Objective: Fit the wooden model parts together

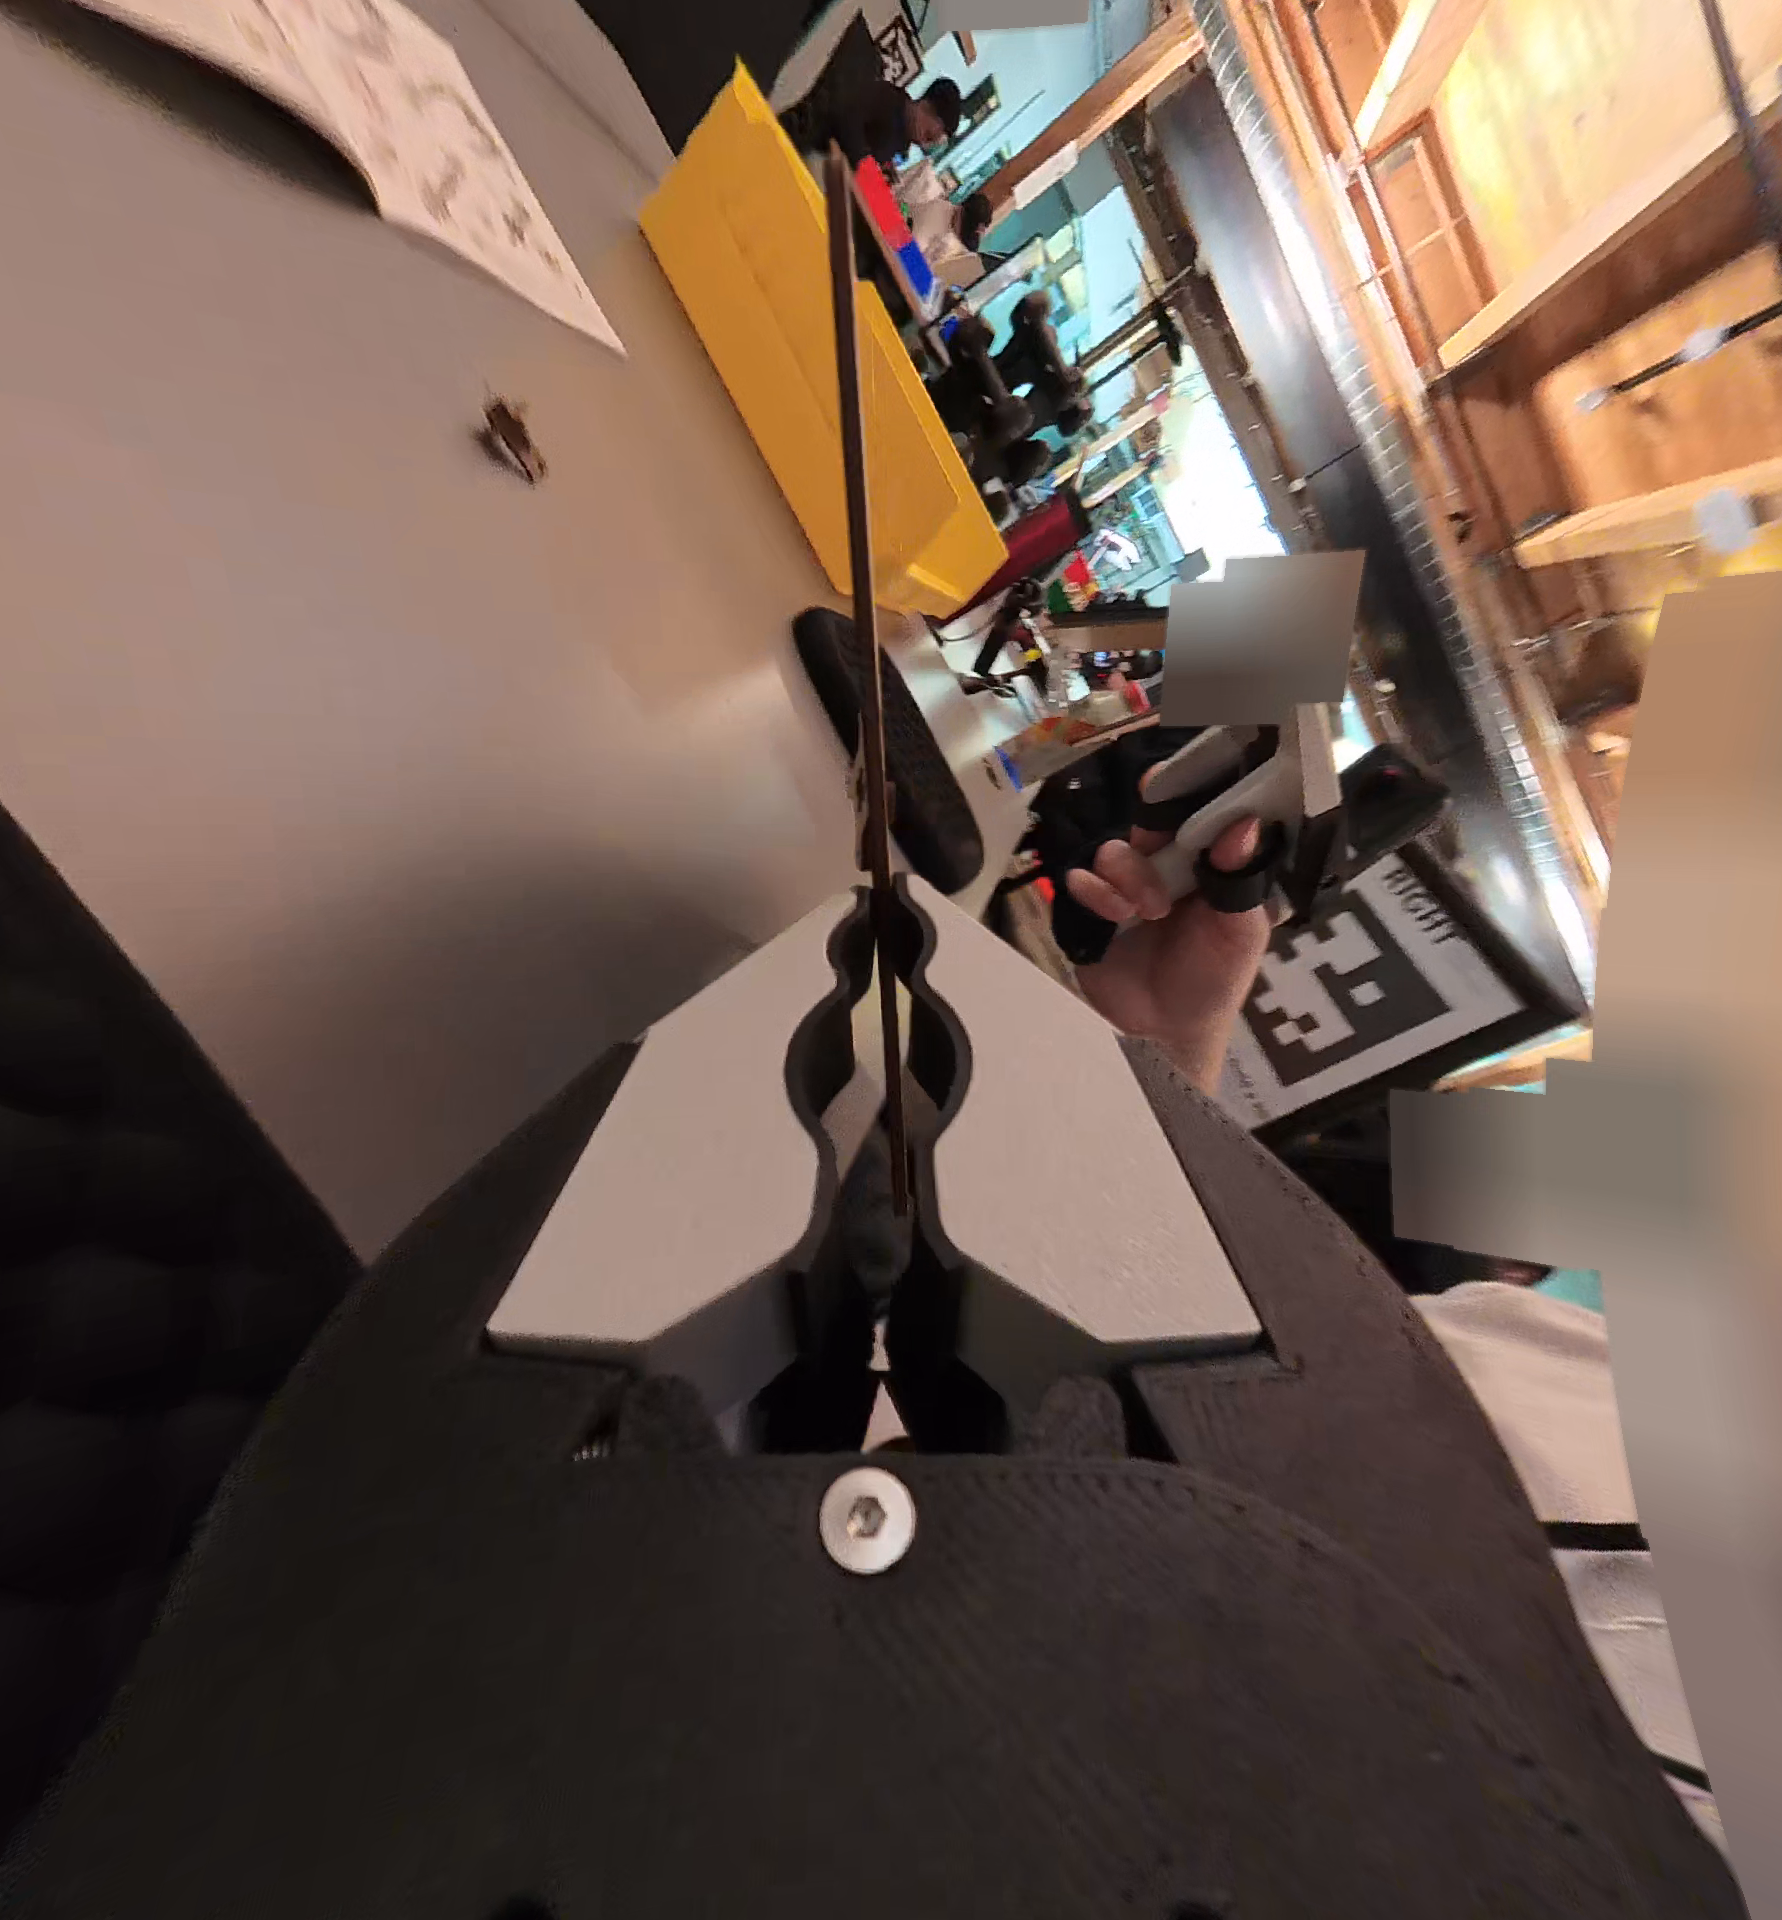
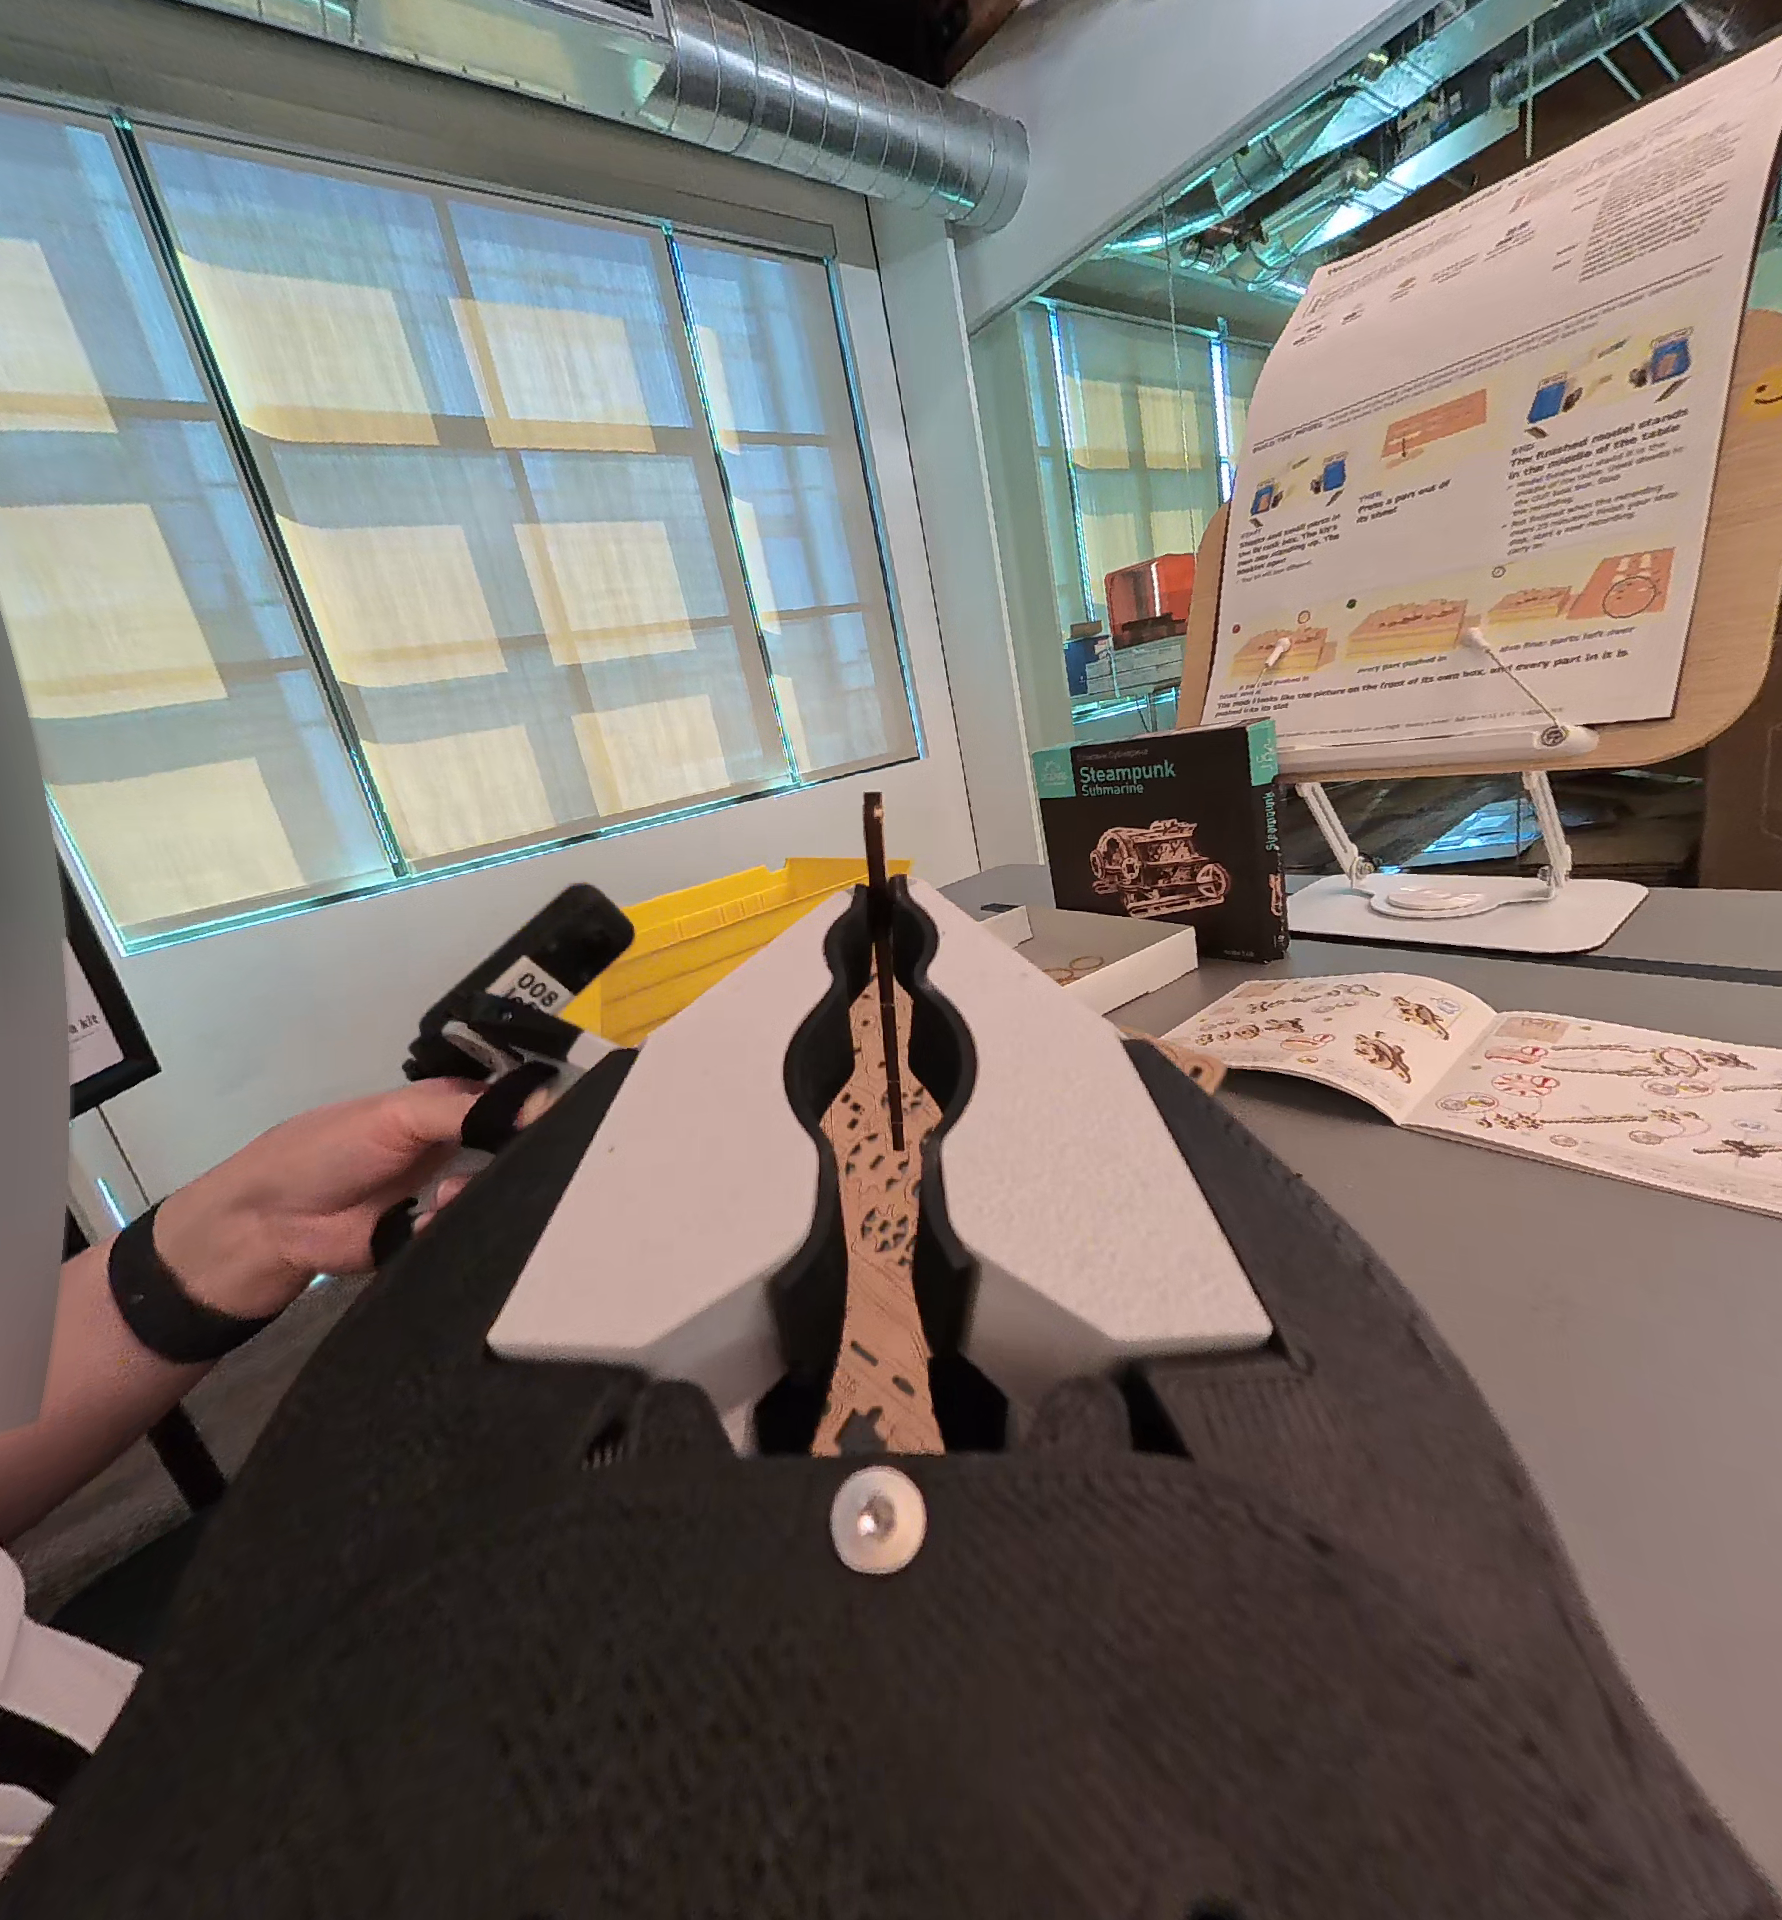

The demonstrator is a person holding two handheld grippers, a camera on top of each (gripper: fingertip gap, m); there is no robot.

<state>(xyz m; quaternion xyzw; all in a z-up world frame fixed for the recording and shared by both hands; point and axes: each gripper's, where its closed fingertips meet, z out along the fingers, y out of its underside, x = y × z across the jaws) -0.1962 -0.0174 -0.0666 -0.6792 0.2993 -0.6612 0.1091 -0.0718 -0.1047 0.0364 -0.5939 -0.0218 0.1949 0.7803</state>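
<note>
Left gripper (image 1: 879, 914) clamps long thin dark-edged wooden sheet (image 1: 856, 499); right gripper (image 2: 882, 914) clamps short flat wooden part (image 2: 874, 842), both above grey table (image 2: 1489, 1299). Risk: thin edge-on pieces twist, misalign, snap.

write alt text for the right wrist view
The right gripper is shut on a thin wooden part seen edge-on, above a laser-cut wooden sheet. An open instruction booklet, black kit box and yellow bin sit on the grey table.
</note>
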